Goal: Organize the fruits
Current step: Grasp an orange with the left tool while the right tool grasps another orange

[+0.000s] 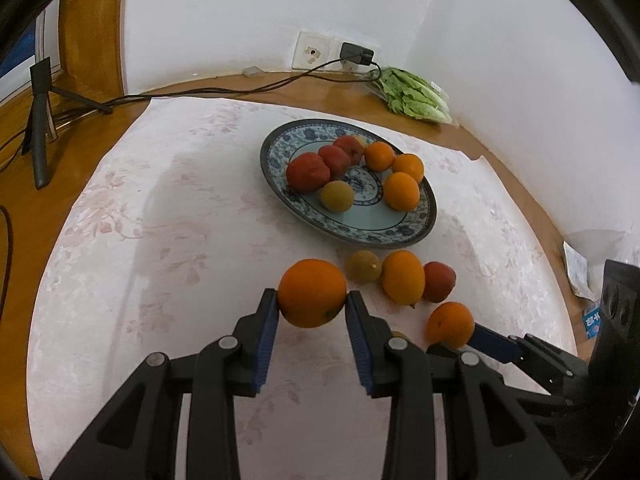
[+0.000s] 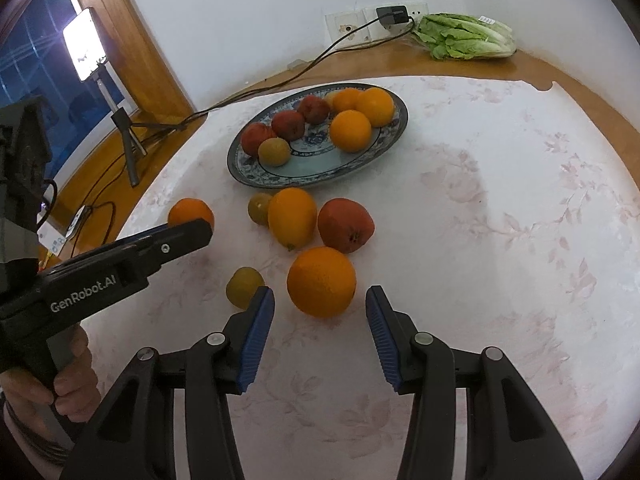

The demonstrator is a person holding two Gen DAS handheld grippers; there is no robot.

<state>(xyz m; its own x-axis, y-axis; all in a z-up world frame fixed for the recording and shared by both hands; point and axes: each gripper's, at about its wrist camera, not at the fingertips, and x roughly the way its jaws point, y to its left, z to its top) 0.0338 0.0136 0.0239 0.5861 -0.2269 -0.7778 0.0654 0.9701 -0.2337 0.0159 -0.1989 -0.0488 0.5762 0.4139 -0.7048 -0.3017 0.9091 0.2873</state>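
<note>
Fingers point(image 1: 272, 312) of the left gripper point(image 1: 312, 304) are clamped on an orange point(image 1: 312, 292), one blue pad on each side, holding it just short of the blue-and-white plate point(image 1: 276, 148) (which carries three oranges, three red fruits and a yellowish one). Over on the right, the right gripper point(image 2: 320, 306) sits spread wide with a second orange point(image 2: 321, 281) between its tips, neither pad touching it. Loose on the floral tablecloth point(image 2: 500, 240) between that and the plate: an elongated orange point(image 2: 292, 218), a red apple point(image 2: 345, 225) and two small yellow-green fruits.

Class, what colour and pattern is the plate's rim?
Blue-and-white floral pattern on the plate, clearest in the left wrist view.
</note>
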